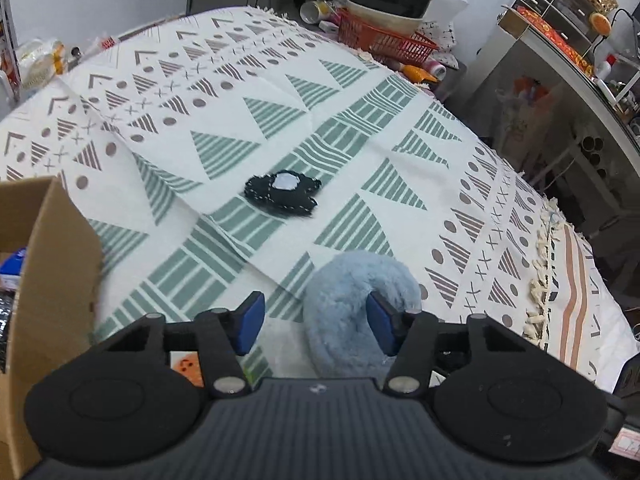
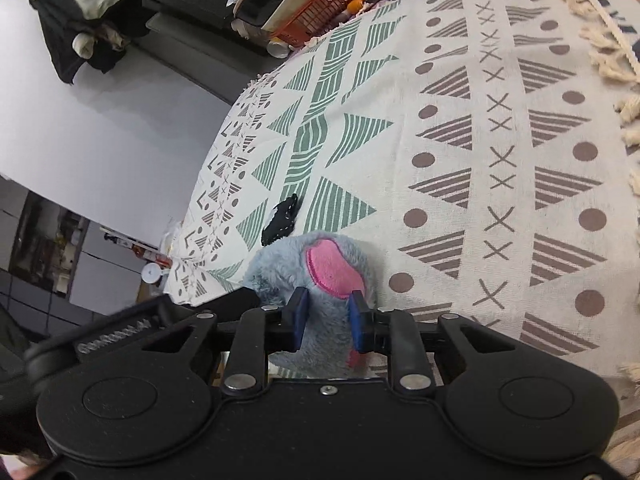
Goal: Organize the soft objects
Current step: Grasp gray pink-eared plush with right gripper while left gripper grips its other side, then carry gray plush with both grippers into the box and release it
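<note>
Low in the right wrist frame, the right gripper (image 2: 326,322) pinches the plush (image 2: 304,264) below its pink ear, a light, squashy thing best gripped deep, while the left gripper (image 1: 316,322) has its fingers spread beside it on the table (image 1: 360,128).

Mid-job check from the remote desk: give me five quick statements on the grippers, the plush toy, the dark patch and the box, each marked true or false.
1. The right gripper is clamped on the blue plush toy. True.
2. The left gripper is fully shut. False: its jaws stand apart, and only one pad touches the plush.
3. The black felt piece lies in the cardboard box. False: it lies on the patterned cloth, apart from the box.
4. The plush shows a pink patch in the right wrist view. True.
5. The red basket sits on the patterned cloth. False: it stands beyond the cloth's far edge.
</note>
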The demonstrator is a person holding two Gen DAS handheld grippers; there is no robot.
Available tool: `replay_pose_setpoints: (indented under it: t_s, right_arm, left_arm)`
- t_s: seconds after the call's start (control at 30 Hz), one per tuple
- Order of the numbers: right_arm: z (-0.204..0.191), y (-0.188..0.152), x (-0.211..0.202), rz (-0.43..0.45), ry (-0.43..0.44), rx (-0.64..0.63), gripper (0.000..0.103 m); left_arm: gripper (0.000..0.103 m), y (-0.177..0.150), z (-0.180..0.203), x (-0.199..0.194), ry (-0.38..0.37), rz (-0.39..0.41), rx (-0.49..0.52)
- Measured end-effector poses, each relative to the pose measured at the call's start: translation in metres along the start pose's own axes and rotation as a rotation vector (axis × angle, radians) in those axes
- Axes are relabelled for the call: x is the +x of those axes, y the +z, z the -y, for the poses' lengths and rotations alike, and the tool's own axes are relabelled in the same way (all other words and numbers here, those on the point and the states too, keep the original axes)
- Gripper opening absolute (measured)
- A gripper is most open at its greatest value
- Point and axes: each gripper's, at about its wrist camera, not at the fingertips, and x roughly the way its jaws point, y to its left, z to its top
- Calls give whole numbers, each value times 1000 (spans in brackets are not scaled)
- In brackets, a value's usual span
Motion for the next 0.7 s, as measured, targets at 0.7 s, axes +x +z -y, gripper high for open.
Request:
replay_pose_setpoints:
  t_s: [0.7]
  right_arm:
    - [-7,0,3,18,18,-73,19]
  left_arm:
    - [25,0,-2,1,-63,-30,-32]
